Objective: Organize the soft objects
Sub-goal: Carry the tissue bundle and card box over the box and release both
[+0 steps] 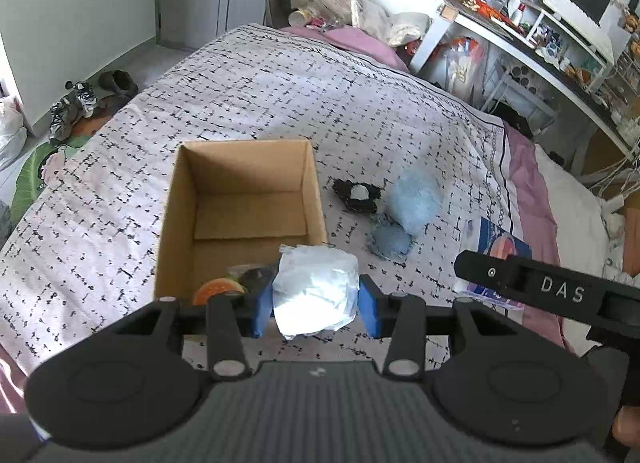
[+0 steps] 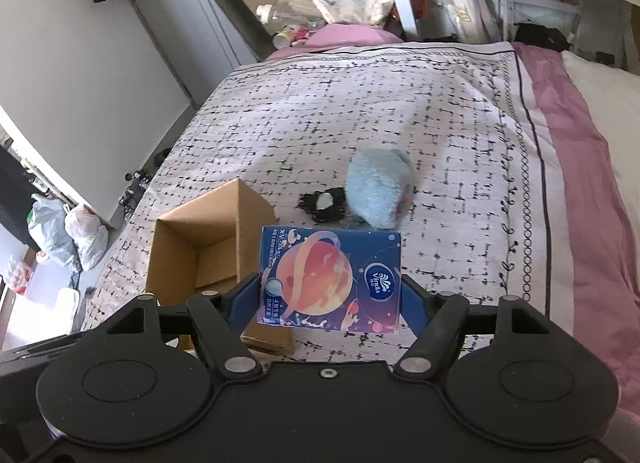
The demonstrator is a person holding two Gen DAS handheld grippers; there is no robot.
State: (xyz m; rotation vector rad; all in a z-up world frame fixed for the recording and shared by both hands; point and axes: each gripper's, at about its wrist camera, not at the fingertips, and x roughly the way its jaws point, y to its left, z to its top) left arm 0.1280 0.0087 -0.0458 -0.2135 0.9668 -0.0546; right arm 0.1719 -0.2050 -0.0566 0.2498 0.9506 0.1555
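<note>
The cardboard box sits on the bed. My right claw pinches the tissue pack, light and squashy, at its sides. My left claw pinches the soft white plastic bundle, box at 11 o'clock.

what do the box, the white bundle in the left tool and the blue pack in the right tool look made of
Box: plain brown corrugated cardboard, matte, with folded flaps inside.
White bundle: thin crinkly plastic wrap, slightly glossy and creased; probably soft inside, contents hidden.
Blue pack: printed plastic film, shiny, planet artwork; likely tissues.
</note>
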